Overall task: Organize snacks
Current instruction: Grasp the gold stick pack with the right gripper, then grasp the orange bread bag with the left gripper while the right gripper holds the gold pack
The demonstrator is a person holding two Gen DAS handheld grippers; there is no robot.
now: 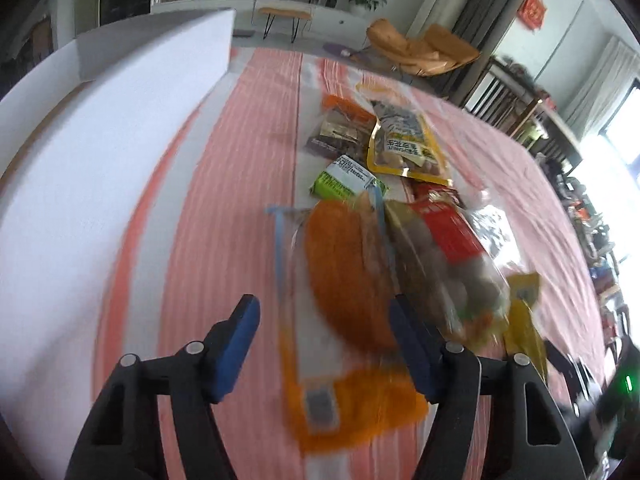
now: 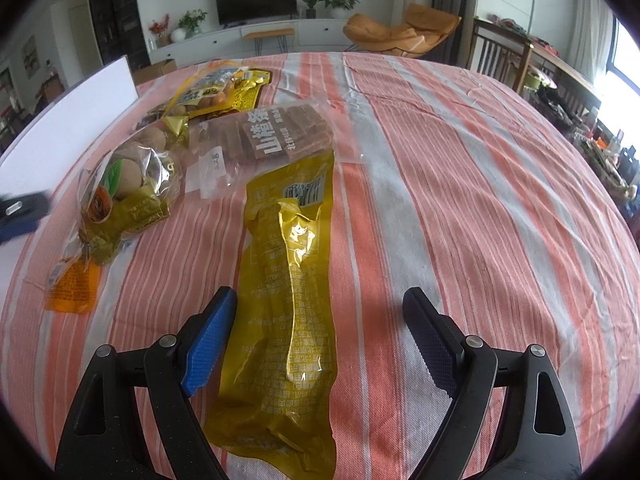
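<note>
Right up front, the left claw (image 1: 323, 300), blue pads spread, and an orange packet (image 1: 344, 272) lies flat on the striped surface (image 1: 224, 184) in the gap between them. The pad on the side of the white box (image 1: 120, 128) stands clear of the packet. The other pad sits right at the packet's edge, and the picture is too smeared to say if it touches.

Just beyond the orange packet, going away from the white box, there's a clear bag of round brown snacks (image 1: 448, 264) with a red label, butted up against it. Further along the box's long wall come a green packet (image 1: 344, 182), then a yellow pouch (image 1: 404, 140) and a dark packet (image 1: 340, 128) side by side, the dark one nearer the box. The box itself stands upright on the surface, a strip of bare cloth between it and the heap.

Over to the right claw (image 2: 320, 292): spread wide as well, pinching nothing. A long yellow packet (image 2: 288, 280) runs lengthwise through the gap, its edge just beside the pad on the box side, the other pad well apart from it. This packet lies farther from the white box than the heap does. Between them, a clear packet of brown bars (image 2: 280, 136) rests just past the yellow packet's far end.
</note>
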